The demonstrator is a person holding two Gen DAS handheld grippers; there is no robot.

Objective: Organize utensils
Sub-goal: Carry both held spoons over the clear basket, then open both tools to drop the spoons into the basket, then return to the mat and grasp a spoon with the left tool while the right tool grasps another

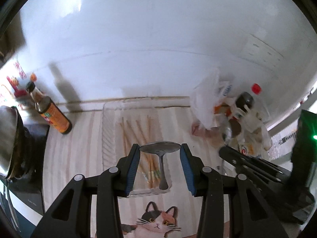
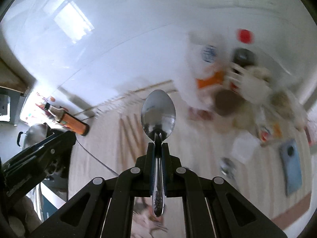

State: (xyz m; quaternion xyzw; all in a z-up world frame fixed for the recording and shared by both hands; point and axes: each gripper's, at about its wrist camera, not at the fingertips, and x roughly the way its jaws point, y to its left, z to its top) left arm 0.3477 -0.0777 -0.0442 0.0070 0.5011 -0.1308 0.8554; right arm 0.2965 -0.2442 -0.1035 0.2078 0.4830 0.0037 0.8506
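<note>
Two spoons are up off the striped tablecloth [image 1: 79, 148], one per gripper, prob. so both can go into the clear tray [image 1: 111, 123] w/ the chopsticks [image 1: 138, 130] in one trip. Sauce bottle [image 1: 53, 113] stands left of the tray, a heap of bags [image 1: 206, 99] to its right. Left gripper [image 1: 160, 150] has jaws part-open, pinching a spoon [image 1: 159, 147] across its bowl, handle hanging down. Right gripper [image 2: 158, 144] has jaws nearly closed on the neck of the other spoon [image 2: 158, 111], bowl sticking out ahead.
</note>
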